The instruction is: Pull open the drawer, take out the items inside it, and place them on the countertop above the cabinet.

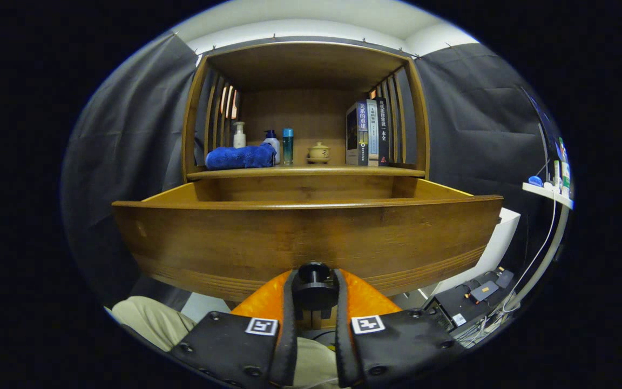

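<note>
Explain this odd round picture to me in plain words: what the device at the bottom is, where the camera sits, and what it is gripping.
There is no robot arm here. A person carries a hand-held gripper, a tool with two fingers that pinch together. The camera rides on that tool and looks forward along the fingers, and its fisheye lens bends the scene round.

The fingers are closed on the dark round knob on the front of a wooden drawer, which is pulled out. From this low angle its contents are hidden.

Above the drawer is the countertop of the cabinet. On it lie a rolled blue towel, three bottles, a small lidded pot and some upright books.

The pale cloth below the fingers looks like the person's trouser leg.
</note>
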Motion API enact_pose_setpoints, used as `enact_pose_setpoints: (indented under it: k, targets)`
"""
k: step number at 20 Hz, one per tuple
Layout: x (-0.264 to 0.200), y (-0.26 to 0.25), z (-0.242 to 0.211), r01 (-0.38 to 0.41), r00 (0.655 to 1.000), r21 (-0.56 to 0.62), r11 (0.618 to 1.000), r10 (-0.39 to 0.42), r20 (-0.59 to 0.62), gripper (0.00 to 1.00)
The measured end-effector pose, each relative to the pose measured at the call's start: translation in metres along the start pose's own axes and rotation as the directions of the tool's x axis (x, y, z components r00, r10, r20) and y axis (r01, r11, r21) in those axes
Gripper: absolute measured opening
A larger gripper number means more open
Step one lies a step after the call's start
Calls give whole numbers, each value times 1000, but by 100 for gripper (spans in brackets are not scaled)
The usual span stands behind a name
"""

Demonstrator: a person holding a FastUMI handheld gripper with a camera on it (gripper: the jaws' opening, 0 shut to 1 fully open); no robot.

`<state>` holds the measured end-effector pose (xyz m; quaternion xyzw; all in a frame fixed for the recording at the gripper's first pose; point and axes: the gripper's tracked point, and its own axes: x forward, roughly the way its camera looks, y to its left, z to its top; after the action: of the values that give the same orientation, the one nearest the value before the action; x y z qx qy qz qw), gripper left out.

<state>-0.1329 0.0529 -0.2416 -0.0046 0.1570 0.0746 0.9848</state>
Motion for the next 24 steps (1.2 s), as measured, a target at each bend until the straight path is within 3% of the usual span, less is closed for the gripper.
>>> enact_pose_setpoints:
  k: [2, 6, 9, 15, 21, 24]
  targets:
    - [-2, -5, -1, 28, 997, 2, 1000, -28, -71, 50]
    - [-19, -12, 53, 44, 999, -41, 998, -44, 9, 77]
    - [-18, -10, 77, 26, 1000, -9, 1000, -26, 17, 98]
    - [-14, 2, 115, -36, 999, 86, 996, 37, 1, 98]
    - [16, -2, 144, -7, 998, 105, 994, 14, -65, 99]
    - [34, 7, 155, -56, 993, 118, 991, 68, -99, 99]
